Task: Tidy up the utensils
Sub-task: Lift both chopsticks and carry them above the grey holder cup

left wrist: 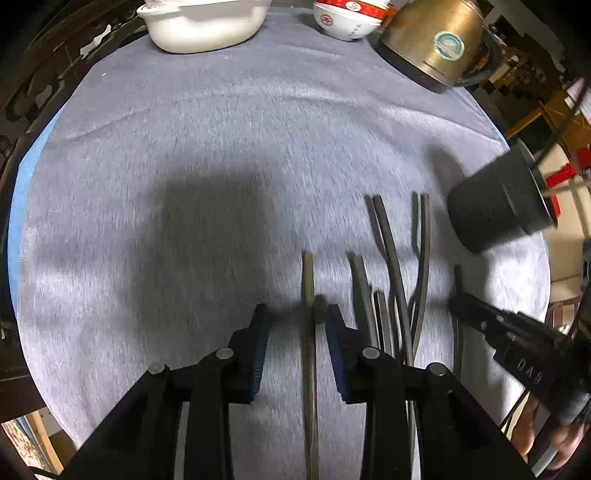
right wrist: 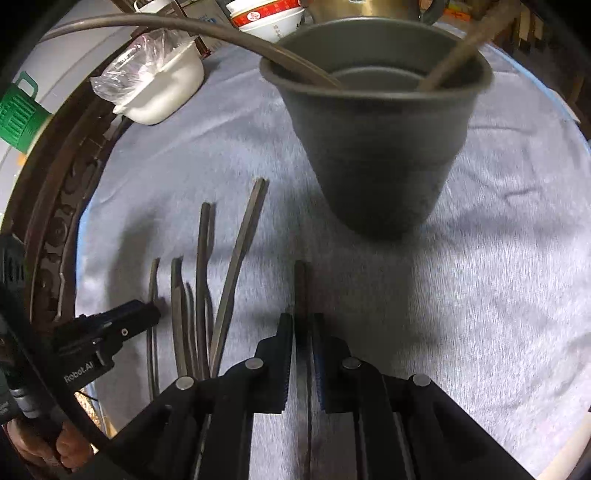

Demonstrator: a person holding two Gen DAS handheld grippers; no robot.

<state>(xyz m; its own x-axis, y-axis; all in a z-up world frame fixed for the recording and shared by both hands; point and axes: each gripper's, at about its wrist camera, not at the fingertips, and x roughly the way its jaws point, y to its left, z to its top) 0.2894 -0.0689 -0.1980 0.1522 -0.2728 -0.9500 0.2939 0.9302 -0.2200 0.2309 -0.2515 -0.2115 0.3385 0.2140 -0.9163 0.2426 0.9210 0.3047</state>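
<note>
Several dark chopsticks [left wrist: 395, 266] lie side by side on the grey cloth; they also show in the right wrist view [right wrist: 203, 280]. A dark holder cup [right wrist: 376, 140] stands beyond them with two chopsticks in it; the left wrist view shows it at the right [left wrist: 498, 203]. My left gripper [left wrist: 297, 317] is open, its jaws on either side of one chopstick [left wrist: 308, 332] on the cloth. My right gripper [right wrist: 303, 325] is shut on a chopstick [right wrist: 301, 291], just short of the cup; it also shows in the left wrist view [left wrist: 458, 306].
A white dish [left wrist: 203, 26], a red-and-white bowl [left wrist: 347, 18] and a brass kettle [left wrist: 432, 40] stand at the far edge of the round table [left wrist: 221, 129]. A green container [right wrist: 18, 110] is beyond the left rim.
</note>
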